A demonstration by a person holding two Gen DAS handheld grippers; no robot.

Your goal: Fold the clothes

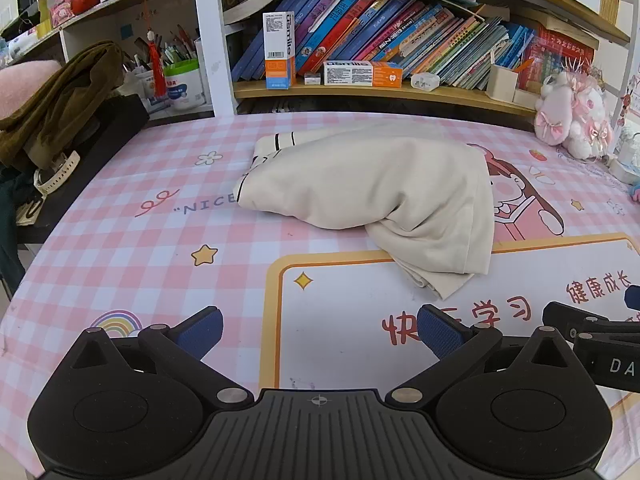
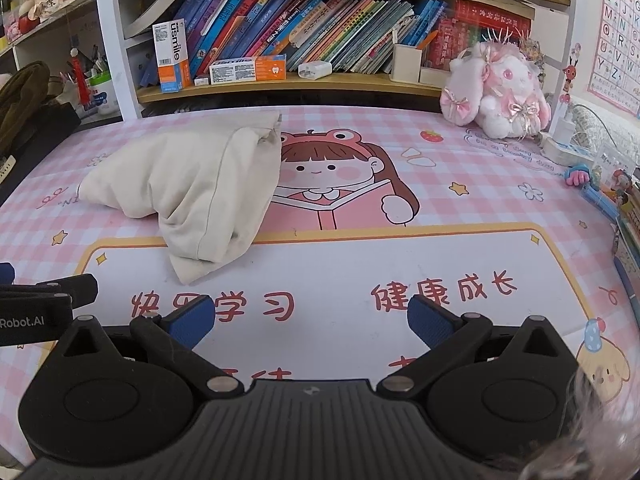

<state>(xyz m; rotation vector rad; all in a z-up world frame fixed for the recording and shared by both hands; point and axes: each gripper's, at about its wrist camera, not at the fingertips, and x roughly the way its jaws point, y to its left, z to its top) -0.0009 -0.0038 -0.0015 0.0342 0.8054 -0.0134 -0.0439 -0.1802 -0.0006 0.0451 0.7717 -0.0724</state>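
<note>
A cream garment (image 1: 372,184) with thin black stripes at its far left end lies bunched and loosely folded on the pink checked desk mat (image 1: 120,264). It also shows in the right wrist view (image 2: 188,184), at the left. My left gripper (image 1: 320,334) is open and empty, hovering over the mat short of the garment's near corner. My right gripper (image 2: 310,322) is open and empty, over the white panel of the mat, to the right of the garment. The right gripper's edge shows in the left wrist view (image 1: 600,332).
A bookshelf (image 1: 380,92) with leaning books and toothpaste boxes runs along the back. A brown garment (image 1: 60,96) and a watch (image 1: 56,172) lie at the left. A pink plush rabbit (image 2: 496,88), a power strip (image 2: 564,144) and toys sit at the right.
</note>
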